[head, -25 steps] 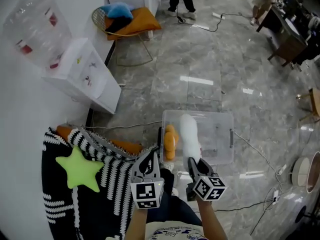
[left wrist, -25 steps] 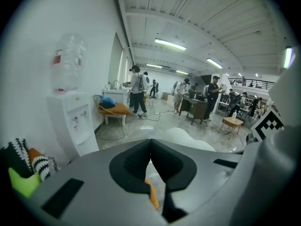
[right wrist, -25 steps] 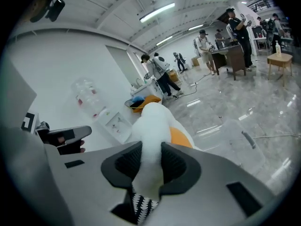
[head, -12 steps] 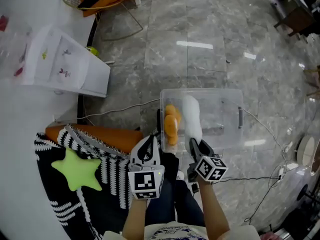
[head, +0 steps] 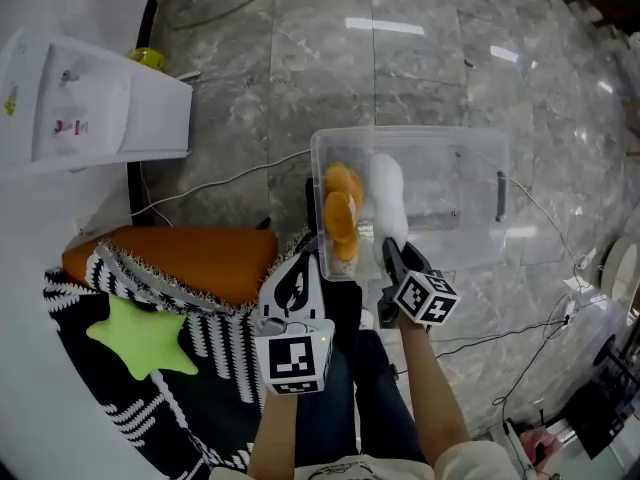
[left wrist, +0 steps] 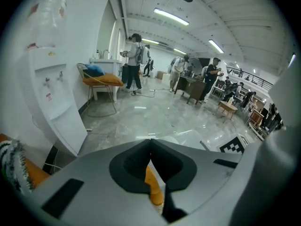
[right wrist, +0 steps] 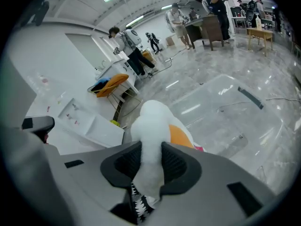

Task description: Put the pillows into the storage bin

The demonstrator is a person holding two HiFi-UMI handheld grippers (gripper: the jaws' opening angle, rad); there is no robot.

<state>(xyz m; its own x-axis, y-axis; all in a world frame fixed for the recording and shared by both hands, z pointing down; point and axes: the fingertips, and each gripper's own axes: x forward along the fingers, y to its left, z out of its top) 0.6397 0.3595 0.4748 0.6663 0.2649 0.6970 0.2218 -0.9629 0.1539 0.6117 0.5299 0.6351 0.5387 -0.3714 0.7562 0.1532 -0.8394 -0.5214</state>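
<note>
From the head view, grips the white pillow [head: 388,193] by its near end in the right gripper [head: 392,256], long axis pointing straight ahead into the clear storage bin [head: 455,140], beside the orange pillow [head: 340,213] already at the bin's left wall; holds the left gripper [head: 303,260] just short of the near wall. In the left gripper view, shows fingers [left wrist: 129,166] shut tip to tip on nothing, with orange glimpsed beyond. In the right gripper view, shows fingers [right wrist: 176,164] pinching white plush, with bare bin floor ahead and to the right.
</note>
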